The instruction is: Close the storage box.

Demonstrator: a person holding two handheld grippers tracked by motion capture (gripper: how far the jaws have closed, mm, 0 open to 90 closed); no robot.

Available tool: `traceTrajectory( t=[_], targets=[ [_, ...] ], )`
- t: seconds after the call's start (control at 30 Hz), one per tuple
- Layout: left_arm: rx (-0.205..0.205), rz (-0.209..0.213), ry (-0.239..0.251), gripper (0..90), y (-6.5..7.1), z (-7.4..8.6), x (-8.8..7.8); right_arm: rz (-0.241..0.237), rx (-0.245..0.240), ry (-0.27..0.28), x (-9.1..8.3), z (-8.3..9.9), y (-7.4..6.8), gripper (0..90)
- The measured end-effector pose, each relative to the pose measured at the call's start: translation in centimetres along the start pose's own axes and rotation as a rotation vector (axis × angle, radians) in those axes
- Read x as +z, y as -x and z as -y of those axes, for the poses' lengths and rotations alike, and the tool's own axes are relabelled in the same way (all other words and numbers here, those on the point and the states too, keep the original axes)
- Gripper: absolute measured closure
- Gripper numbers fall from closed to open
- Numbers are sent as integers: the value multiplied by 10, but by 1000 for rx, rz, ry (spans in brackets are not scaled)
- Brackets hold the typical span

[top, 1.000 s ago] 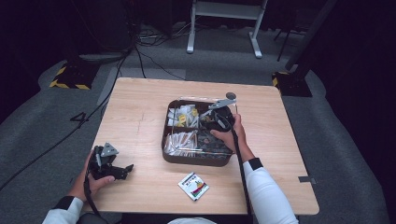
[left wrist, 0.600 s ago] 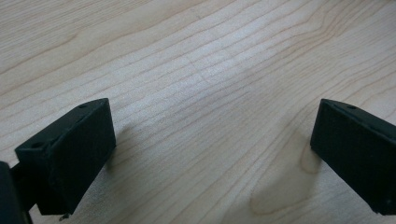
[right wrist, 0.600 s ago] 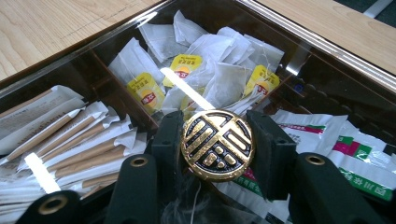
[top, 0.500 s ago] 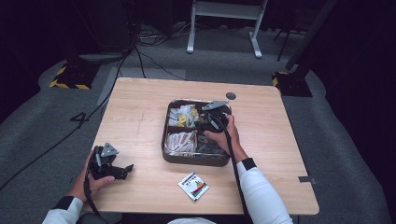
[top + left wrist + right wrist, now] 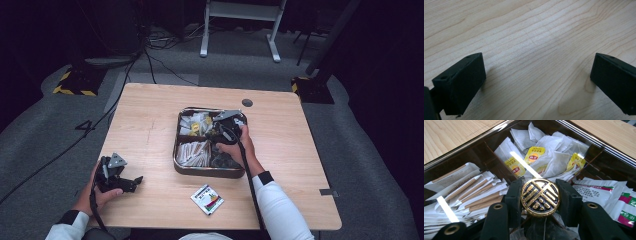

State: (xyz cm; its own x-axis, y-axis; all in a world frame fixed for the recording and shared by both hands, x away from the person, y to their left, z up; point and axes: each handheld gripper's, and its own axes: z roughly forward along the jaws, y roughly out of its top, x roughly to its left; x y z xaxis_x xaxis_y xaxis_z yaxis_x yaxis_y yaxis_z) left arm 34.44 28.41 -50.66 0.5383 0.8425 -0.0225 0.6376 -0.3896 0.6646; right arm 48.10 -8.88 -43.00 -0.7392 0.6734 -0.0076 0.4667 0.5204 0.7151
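The right gripper [image 5: 540, 195] clamps the round gold-and-black knob [image 5: 540, 197] at the centre of the box [image 5: 177, 155], one jaw pressed on each side of the knob. The box is a dark, glossy, four-compartment tray under a clear lid [image 5: 599, 146] and sits mid-table, well apart from every table [image 5: 150, 115] edge.

Seen from the right gripper view, tea bags [image 5: 541, 152] fill the far compartment, paper sticks [image 5: 471, 192] the left one, and sachets [image 5: 614, 195] the right one.

In the high view, bare tabletop surrounds the box on all sides, with the widest open strip to its left and right. One loose packet [image 5: 207, 198] lies near the front edge, just ahead of the box and apart from it.

The left gripper [image 5: 536, 82] rests at the front-left corner of the table, jaws spread wide over bare wood with nothing between them, well apart from the box.
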Motion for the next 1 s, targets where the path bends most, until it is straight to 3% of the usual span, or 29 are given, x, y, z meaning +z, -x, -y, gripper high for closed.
traceTrajectory(
  t=[0.2,0.9,1.0],
  targets=[
    [0,0,0,3,0,0,0,27,8,-4,0,2,2,594],
    [0,0,0,3,0,0,0,11,24,39,5,8,2,589],
    [1,1,0,3,0,0,0,-8,19,37,4,8,3,543]
  ],
)
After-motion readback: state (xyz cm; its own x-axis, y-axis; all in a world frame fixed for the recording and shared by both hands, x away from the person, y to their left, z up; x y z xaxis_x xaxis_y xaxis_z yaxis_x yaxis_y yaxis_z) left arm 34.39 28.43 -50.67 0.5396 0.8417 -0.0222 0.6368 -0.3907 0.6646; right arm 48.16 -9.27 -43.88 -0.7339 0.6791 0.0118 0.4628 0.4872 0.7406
